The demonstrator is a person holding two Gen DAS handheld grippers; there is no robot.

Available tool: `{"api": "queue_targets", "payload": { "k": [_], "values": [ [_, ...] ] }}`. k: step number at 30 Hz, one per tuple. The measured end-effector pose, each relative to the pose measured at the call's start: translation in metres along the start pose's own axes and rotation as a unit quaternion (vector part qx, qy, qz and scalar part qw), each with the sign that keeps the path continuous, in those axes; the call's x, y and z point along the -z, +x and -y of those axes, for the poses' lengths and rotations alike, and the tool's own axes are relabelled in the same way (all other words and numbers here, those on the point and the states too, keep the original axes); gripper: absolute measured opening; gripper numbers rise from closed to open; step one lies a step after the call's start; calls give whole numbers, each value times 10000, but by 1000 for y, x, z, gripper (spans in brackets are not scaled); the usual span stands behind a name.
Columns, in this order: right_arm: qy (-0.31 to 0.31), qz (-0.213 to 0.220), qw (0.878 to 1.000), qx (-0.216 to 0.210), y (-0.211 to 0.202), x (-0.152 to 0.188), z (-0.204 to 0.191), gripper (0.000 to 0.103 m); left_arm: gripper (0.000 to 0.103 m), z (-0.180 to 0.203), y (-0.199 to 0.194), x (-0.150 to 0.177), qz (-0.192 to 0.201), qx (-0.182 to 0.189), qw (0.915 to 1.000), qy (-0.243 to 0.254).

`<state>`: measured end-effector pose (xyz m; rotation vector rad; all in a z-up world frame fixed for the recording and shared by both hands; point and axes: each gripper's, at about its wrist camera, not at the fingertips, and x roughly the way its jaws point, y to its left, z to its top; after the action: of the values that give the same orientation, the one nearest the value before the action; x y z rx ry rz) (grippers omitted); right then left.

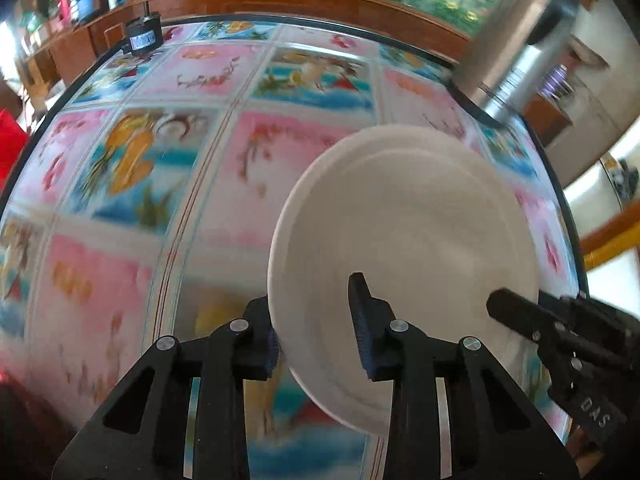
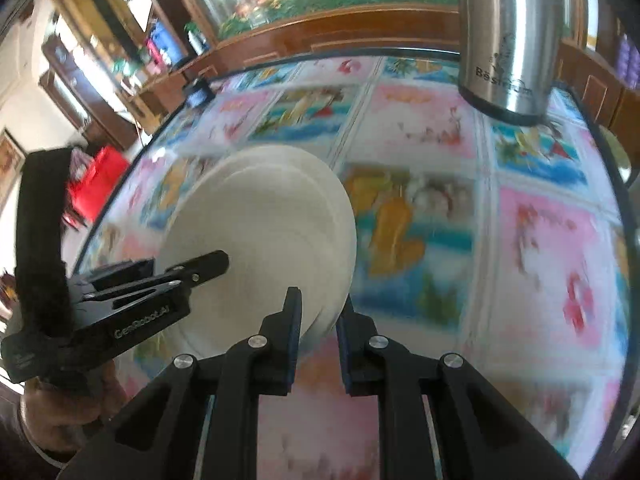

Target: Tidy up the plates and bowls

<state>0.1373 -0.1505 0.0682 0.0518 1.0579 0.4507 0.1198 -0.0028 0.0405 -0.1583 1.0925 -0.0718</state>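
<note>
A white plate (image 1: 404,232) hangs tilted over the round table, sharp against the blurred cloth. A second rim line shows on it; I cannot tell whether it is one plate or a stack. My left gripper (image 1: 316,332) straddles the plate's left rim, one pad outside against the edge and the other on the inner face, gripping it. From the right, one finger (image 1: 516,314) of my right gripper reaches onto the plate. In the right wrist view my right gripper (image 2: 320,320) is shut on the near right rim of the plate (image 2: 260,224). The left gripper's upper finger (image 2: 208,266) lies over the plate's left side.
The table (image 1: 160,160) has a glossy cloth of pink and blue picture squares and a dark edge. A steel kettle (image 2: 508,40) stands at the far right. A small black device (image 1: 142,36) sits at the far left edge. Wooden cabinets run behind; a hand (image 2: 60,412) holds the left gripper.
</note>
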Motion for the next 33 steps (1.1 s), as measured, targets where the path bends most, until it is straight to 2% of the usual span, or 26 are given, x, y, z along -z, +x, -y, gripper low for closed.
{"api": "queue_targets", "payload": {
  "k": [7,13,21,27,31,33],
  "values": [
    [-168,-58,9998,74,-30,72,-38,18,25,-9,-46,83,156,-17,9992,362],
    [-183,-254,9995,1,-27,110,-62,18,23,-29,-65,128,165,-14,9991,380],
    [-222,-301,9993,-13,-25,130,-86,19,23,-38,-78,147,217,10,9990,397],
    [-269,-315,9990,179,-24,131,-91,19,23,-38,-79,154,220,30,9988,447],
    [-216,-265,9989,325,-23,135,-91,20,23,-40,-74,154,68,119,9990,414],
    [-239,-244,9987,373,-23,135,-93,23,23,-40,-73,155,59,116,9991,400]
  ]
}}
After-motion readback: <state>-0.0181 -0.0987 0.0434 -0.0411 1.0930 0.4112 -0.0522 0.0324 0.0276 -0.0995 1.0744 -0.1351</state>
